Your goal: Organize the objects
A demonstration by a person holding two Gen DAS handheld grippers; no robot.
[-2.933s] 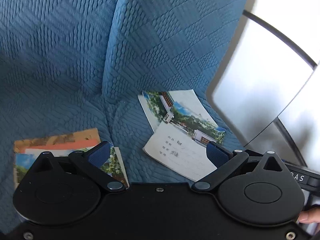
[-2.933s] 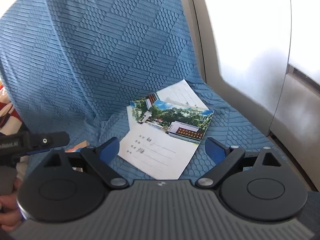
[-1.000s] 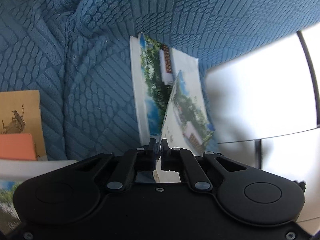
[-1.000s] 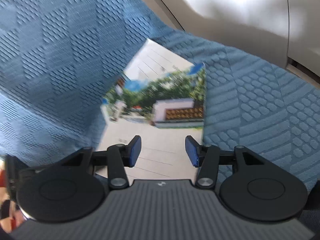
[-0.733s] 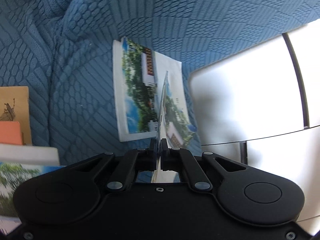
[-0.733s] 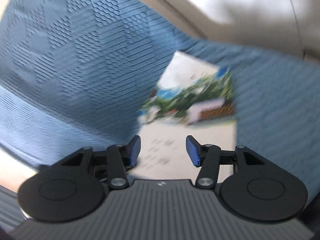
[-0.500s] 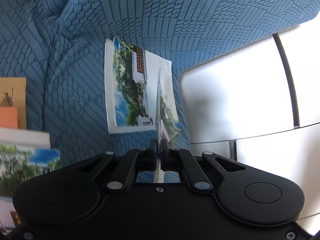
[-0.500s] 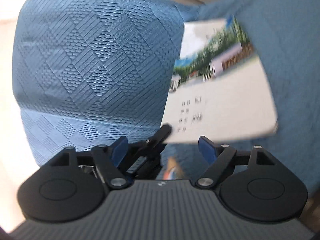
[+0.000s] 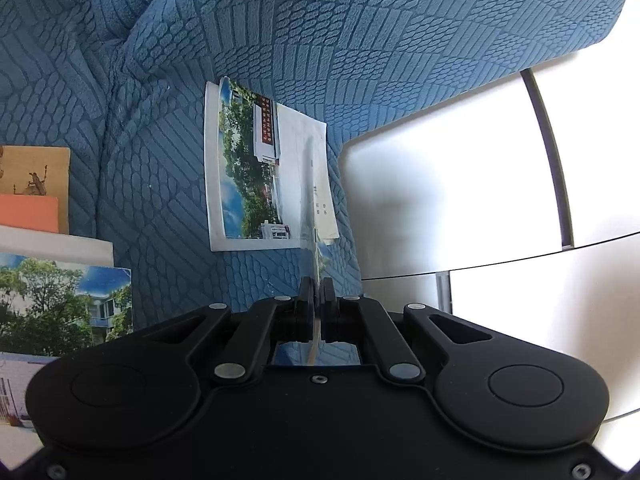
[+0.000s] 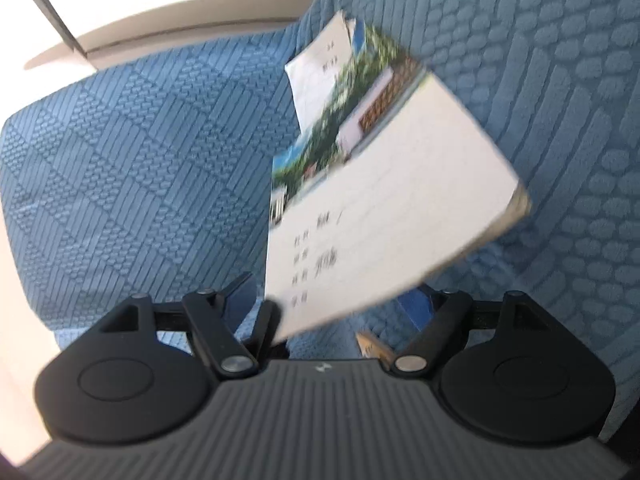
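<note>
My left gripper (image 9: 316, 288) is shut on a thin notebook (image 9: 310, 200), which I see edge-on, lifted off the blue seat (image 9: 160, 80). A second notebook (image 9: 248, 168) with a photo cover lies flat on the seat beneath it. In the right wrist view the held notebook (image 10: 384, 208) hangs tilted and blurred, with the left gripper's fingers (image 10: 266, 328) pinching its lower corner. The second notebook (image 10: 320, 68) shows behind it. My right gripper (image 10: 328, 304) is open just under the held notebook, its pads clear of it.
A stack of books lies at the left: a photo-cover notebook (image 9: 60, 308), a brown book (image 9: 36, 172), an orange one (image 9: 28, 214). A brown book corner (image 10: 372, 346) shows under my right gripper. A white wall panel (image 9: 460, 200) borders the seat.
My left gripper closed on the top notebook and raised it off the one beneath. My right gripper widened, rolled and drew back from the notebook.
</note>
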